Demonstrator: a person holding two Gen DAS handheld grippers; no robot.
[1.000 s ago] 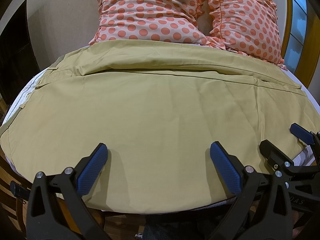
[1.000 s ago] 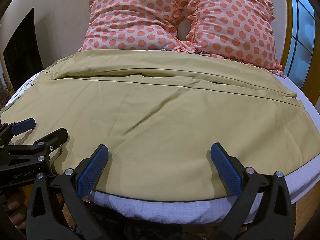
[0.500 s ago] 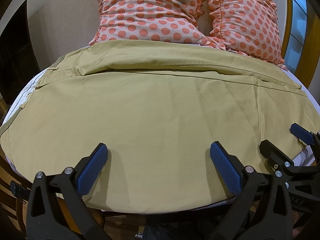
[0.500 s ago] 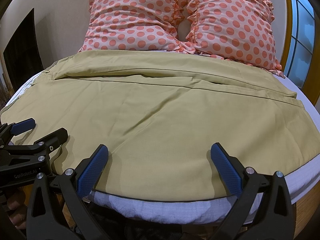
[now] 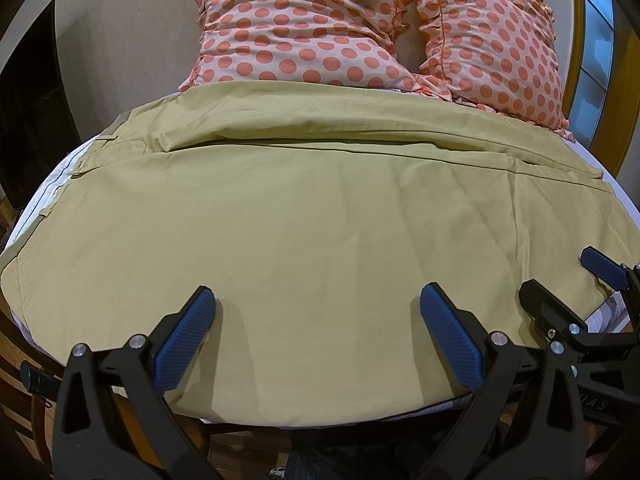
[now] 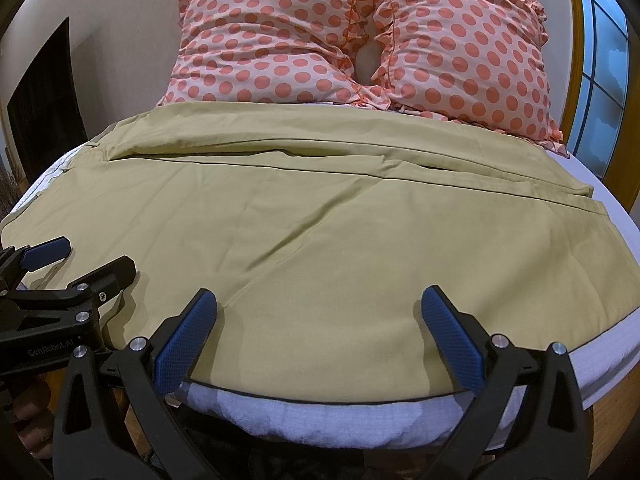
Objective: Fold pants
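Note:
Khaki pants [image 5: 320, 216] lie flat across the bed, waistband at the left, leg hems at the right; they also fill the right wrist view [image 6: 304, 232]. My left gripper [image 5: 316, 332] is open and empty, just above the pants' near edge. My right gripper [image 6: 318, 332] is open and empty over the near edge further right. Each gripper shows in the other's view: the right gripper [image 5: 568, 284] at the right side, the left gripper [image 6: 84, 264] at the left side.
Two polka-dot pillows [image 6: 360, 44] lean against the wall behind the pants. The white mattress [image 6: 312, 412] edge shows below the near hem. A window [image 6: 600, 80] is at the right, a dark opening [image 6: 40, 112] at the left.

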